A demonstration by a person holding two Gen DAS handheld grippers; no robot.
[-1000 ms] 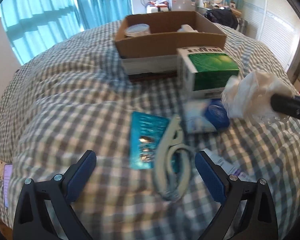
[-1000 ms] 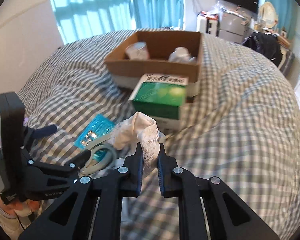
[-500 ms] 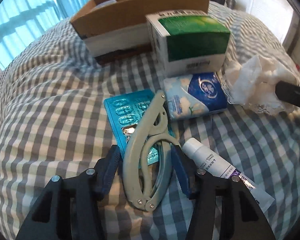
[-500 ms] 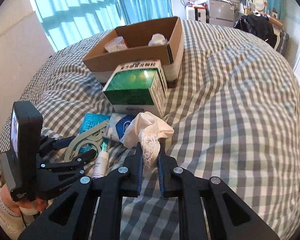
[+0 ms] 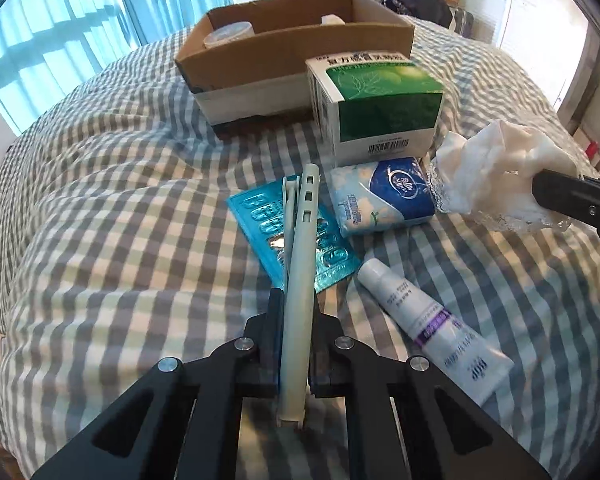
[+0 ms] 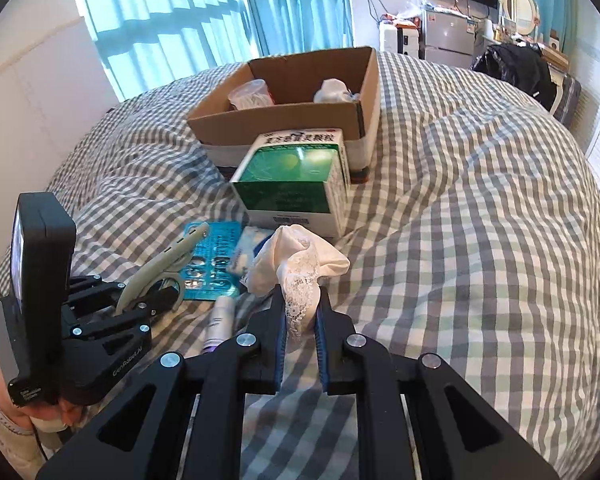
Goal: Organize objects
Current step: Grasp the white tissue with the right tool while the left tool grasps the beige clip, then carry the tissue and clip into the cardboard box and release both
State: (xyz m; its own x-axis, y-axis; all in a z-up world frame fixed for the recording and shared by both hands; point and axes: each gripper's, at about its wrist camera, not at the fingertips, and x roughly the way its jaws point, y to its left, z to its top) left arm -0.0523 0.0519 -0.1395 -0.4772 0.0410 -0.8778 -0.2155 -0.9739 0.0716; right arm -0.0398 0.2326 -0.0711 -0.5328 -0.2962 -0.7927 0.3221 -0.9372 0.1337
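My left gripper (image 5: pixel 296 308) is shut on a pale grey-green plastic clamp tool (image 5: pixel 300 272) and holds it on edge above the checked bed. It also shows in the right wrist view (image 6: pixel 160 264). My right gripper (image 6: pixel 300 308) is shut on a white lace cloth (image 6: pixel 300 264), also seen at the right of the left wrist view (image 5: pixel 500 168). An open cardboard box (image 5: pixel 300 44) with a round tub and a white item stands at the back.
On the bed lie a teal blister pack (image 5: pixel 260 220), a blue tissue packet (image 5: pixel 384 200), a white tube (image 5: pixel 432 324) and a green-and-white carton (image 5: pixel 376 112) in front of the box. The checked bedcover (image 6: pixel 480 220) stretches to the right.
My left gripper closed on the clamp tool and lifted it, turning it on edge. My right gripper kept hold of the lace cloth and barely moved.
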